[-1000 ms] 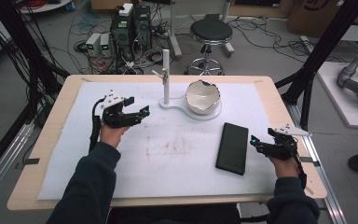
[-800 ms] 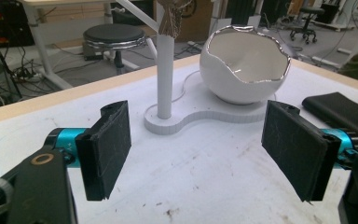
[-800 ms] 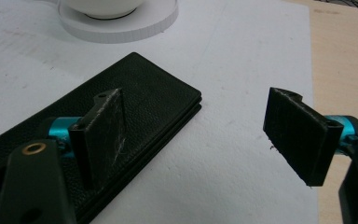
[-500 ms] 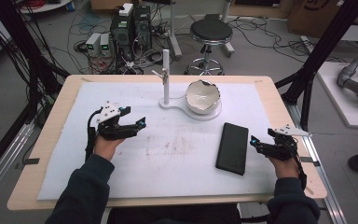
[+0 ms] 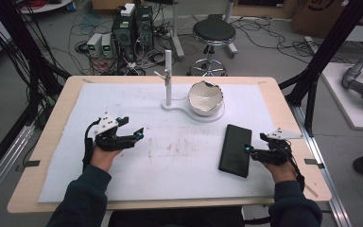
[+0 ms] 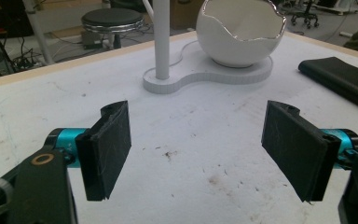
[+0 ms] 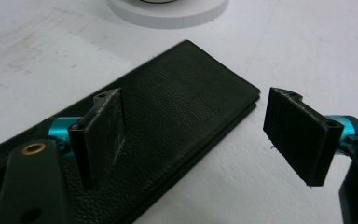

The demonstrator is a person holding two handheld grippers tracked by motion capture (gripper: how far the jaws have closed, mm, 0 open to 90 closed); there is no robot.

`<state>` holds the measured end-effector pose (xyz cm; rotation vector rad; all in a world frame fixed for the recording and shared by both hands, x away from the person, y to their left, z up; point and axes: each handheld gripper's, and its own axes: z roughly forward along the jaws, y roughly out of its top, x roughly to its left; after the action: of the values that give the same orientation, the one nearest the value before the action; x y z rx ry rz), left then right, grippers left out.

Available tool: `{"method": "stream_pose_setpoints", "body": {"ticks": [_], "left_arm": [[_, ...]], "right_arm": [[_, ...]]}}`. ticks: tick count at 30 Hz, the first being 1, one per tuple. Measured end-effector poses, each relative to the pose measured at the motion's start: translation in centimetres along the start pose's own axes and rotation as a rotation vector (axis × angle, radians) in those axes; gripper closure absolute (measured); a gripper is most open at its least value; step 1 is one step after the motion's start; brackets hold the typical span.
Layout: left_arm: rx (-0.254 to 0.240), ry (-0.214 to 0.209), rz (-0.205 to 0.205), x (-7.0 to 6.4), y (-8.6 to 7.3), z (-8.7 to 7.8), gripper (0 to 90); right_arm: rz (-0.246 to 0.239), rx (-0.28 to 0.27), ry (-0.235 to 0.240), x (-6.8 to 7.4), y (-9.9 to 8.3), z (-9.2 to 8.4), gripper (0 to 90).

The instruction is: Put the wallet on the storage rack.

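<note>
Black wallet [image 7: 168, 112], near end cropped

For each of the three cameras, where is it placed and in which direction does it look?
High view: above the person's side of the table, facing forward and down on the white mat; both forearms, the left gripper and the right gripper show.
Left gripper view: rides the left gripper, looking over the mat at the egg-shaped bowl and white post; its open jaws show.
Right gripper view: rides the right gripper, looking down on the black wallet; its open jaws show.
Shared: the wallet appears in all three views.
</note>
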<state>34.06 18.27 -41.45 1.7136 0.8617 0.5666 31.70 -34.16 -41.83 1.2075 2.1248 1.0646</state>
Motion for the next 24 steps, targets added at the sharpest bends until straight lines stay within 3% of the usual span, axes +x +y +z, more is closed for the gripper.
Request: {"method": "stream_pose_setpoints", "body": {"ticks": [6, 11, 12, 18, 22, 24], "left_arm": [[0.001, 0.004, -0.01, 0.2, -0.4, -0.3, 24.3], [0.002, 0.01, -0.024, 0.6, -0.5, -0.3, 24.3], [0.003, 0.01, -0.025, 0.6, -0.5, -0.3, 24.5], [0.011, 0.006, -0.025, 0.5, -0.6, -0.1, 24.8], [0.014, 0.003, -0.026, 0.5, -0.7, -0.2, 25.0], [0.015, 0.003, -0.025, 0.5, -0.7, -0.2, 25.2]], "right_arm": [[-0.032, 0.008, 0.024, 1.0, 0.2, 0.5, 23.4], [-0.085, 0.098, 0.056, 2.0, 0.1, 2.0, 31.7], [-0.098, 0.144, 0.071, 2.0, 0.0, 2.5, 33.7], [-0.079, 0.142, 0.087, 1.7, -0.1, 2.7, 33.5], [-0.1, 0.152, 0.045, 1.5, 0.0, 2.6, 37.9], [-0.133, 0.157, -0.013, 1.5, 0.2, 2.3, 42.5]]}}
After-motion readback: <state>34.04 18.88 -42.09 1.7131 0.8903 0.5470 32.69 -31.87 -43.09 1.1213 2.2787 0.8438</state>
